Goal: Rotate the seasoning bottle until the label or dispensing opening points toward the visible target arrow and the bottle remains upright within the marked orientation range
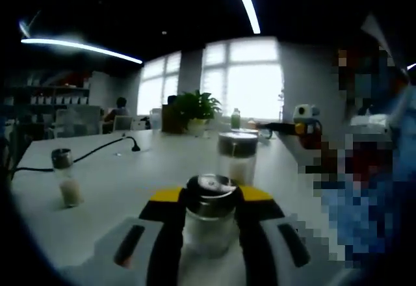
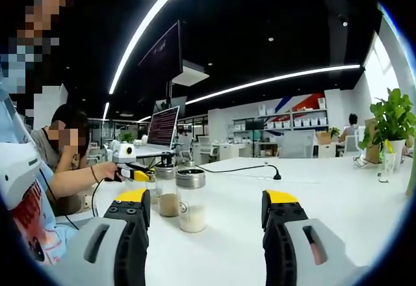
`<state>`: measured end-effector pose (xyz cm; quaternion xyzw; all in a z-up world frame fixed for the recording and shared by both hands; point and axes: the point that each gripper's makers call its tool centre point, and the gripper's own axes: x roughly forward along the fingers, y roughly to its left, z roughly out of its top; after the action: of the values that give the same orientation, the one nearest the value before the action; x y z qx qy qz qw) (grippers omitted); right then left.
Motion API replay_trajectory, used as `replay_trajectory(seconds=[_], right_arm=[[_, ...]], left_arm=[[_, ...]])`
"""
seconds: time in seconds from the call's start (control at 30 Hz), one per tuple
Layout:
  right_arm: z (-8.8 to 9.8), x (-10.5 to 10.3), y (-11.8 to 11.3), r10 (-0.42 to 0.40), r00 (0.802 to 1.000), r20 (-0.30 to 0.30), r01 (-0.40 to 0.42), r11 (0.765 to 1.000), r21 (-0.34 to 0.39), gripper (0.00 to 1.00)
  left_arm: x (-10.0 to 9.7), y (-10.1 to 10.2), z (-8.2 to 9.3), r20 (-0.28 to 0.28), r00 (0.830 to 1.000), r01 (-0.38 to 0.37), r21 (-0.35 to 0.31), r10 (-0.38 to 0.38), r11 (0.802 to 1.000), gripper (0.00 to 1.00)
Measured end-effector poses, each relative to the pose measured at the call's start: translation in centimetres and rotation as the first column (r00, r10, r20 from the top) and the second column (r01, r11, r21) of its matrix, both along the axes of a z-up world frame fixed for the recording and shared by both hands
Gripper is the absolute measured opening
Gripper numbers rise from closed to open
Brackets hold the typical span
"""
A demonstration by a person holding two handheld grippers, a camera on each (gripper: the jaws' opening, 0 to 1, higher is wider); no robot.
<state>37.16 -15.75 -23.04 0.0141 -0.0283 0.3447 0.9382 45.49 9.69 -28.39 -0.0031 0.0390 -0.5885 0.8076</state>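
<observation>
Between the left gripper point(image 1: 209, 218) jaws, at 6 o'clock, the seasoning bottle point(image 1: 209, 218) stands upright on the white table point(image 1: 130, 169), clamped; its long axis is vertical. Right gripper point(image 2: 205, 214) gapes, holding nothing, shakers point(image 2: 190, 198) at 11 o'clock.

The jar's point(image 1: 209, 224) base is hidden between the left tool's point(image 1: 209, 205) jaws.
</observation>
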Motion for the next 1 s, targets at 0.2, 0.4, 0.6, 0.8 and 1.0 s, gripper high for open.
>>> replay_trajectory(seconds=[0.2, 0.4, 0.6, 0.8, 1.0], right_arm=[[-0.16, 0.14, -0.24, -0.007, 1.000, -0.006, 0.007, 1.000, 0.003, 0.71], [-0.36, 0.14, -0.10, -0.002, 1.000, -0.011, 0.002, 1.000, -0.003, 0.71], [-0.37, 0.10, -0.21, -0.006, 1.000, -0.010, 0.006, 1.000, -0.004, 0.71], [-0.71, 0.23, -0.32, -0.015, 1.000, -0.024, 0.015, 1.000, -0.010, 0.71], [-0.72, 0.20, -0.42, -0.017, 1.000, -0.025, 0.017, 1.000, -0.009, 0.71]], left_arm=[[-0.16, -0.07, -0.05, 0.003, 0.999, 0.038, 0.003, -0.038, 0.999, 0.32], [-0.18, -0.07, -0.10, 0.013, 0.998, 0.067, 0.011, -0.067, 0.998, 0.32], [-0.28, -0.08, -0.13, 0.013, 0.997, 0.080, 0.000, -0.080, 0.997, 0.32], [0.29, 0.15, -0.86, 0.002, 0.999, 0.036, 0.025, -0.037, 0.999, 0.47], [-0.10, 0.41, -0.28, 0.017, 1.000, 0.027, -0.004, -0.027, 1.000, 0.55]])
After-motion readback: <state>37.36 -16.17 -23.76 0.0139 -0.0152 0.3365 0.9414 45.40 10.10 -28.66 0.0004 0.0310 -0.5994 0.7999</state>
